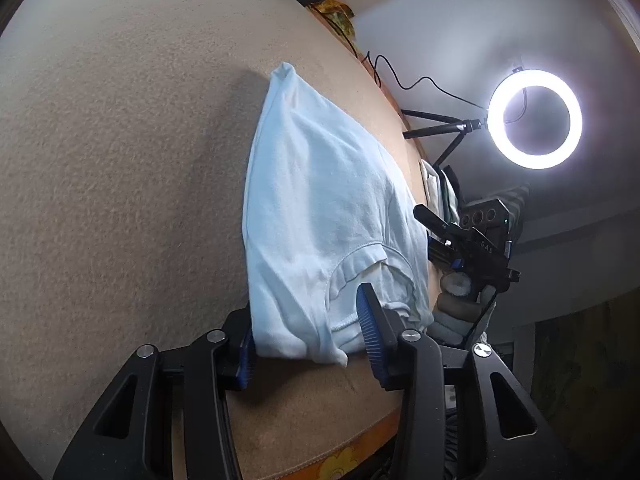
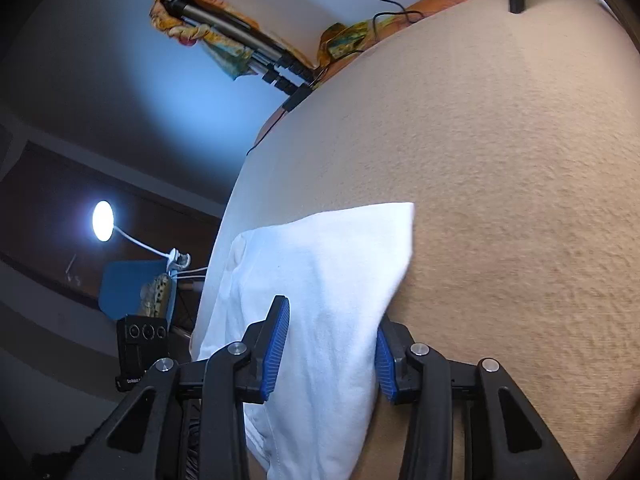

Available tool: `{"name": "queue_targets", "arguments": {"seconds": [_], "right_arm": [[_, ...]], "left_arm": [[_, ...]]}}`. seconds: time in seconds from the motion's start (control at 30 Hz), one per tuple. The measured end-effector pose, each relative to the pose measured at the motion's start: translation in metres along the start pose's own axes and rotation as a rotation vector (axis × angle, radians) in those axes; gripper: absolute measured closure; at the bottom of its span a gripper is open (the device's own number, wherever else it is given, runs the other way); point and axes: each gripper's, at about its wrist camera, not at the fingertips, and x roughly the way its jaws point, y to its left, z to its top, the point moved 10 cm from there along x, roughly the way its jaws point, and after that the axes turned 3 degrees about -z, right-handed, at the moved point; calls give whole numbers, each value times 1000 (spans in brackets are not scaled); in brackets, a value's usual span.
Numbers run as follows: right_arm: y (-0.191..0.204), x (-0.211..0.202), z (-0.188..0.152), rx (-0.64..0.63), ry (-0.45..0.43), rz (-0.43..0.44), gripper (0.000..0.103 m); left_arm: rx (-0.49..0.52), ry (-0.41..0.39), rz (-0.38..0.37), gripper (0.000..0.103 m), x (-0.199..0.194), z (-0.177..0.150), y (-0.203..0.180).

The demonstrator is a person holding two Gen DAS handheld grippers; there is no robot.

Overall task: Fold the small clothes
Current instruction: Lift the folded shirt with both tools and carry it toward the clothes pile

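Beige felt tabletop (image 1: pixel 120 160) carries a folded white cotton T-shirt (image 1: pixel 320 208); left gripper (image 1: pixel 308 340) and right gripper (image 2: pixel 328 348) each straddle it, fingers apart.

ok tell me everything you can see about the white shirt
The white shirt is a small, soft knit garment, apparently cotton, already folded into a long narrow shape with the ribbed neckline showing at one end. It lies flat and lightly creased on the tan fuzzy table cover, near its edge. The left gripper straddles the collar end with its jaws spread, and the right gripper straddles the opposite end the same way. Neither is visibly pinching it.
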Motion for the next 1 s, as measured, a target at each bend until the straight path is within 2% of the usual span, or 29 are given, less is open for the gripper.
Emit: {"name": "queue_targets", "arguments": {"seconds": [0.03,0.1,0.2,0.27,0.37,0.47,0.67,1.0], "right_arm": [[0,2,-1,-2,2,-10,70],[0,4,-2,-4,-1,-32,81],[3,3,-2,-33,-7,-86,93],[8,0,-2,-82,-15,-146,96],[22,-3,0,-182,-34,-253,97],[38,-9,2,-266,-62,-320,98],[61,-24,7,-339,-107,-369,98],[62,-78,15,-340,-211,-410,98]], "left_arm": [[5,4,13,79,2,0,1],[8,4,25,87,6,0,1],[67,-9,58,88,8,2,-8],[124,-25,81,89,7,2,-17],[182,-46,89,90,6,3,-30],[218,-63,83,91,2,5,-39],[273,-75,46,92,1,6,-62],[388,-16,-3,92,32,0,-104]]}}
